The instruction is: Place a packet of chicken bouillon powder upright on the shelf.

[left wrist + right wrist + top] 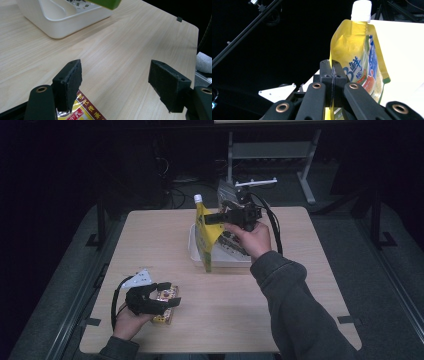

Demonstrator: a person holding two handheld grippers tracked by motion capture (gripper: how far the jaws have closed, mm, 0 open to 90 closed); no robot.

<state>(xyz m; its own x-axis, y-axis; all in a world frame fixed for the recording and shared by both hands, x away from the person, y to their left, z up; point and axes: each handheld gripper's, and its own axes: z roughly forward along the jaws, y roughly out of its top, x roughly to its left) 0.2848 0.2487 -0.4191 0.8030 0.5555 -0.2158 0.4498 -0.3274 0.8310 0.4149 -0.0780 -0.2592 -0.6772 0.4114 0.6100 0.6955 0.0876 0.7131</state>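
A yellow spouted pouch with a white cap hangs upright over the near left corner of a white tray. My right gripper is shut on the pouch's side seam; in the right gripper view the jaws pinch the edge of the pouch. Near the table's front left, my left gripper stands open over a small red and yellow snack packet lying flat. In the left gripper view the packet lies below the left jaw, untouched, with the gripper wide open.
The tray holds a dark patterned packet. A silvery bag stands just behind the tray at the table's far edge. Bare wooden tabletop spreads between the two hands. A metal desk frame stands beyond the table.
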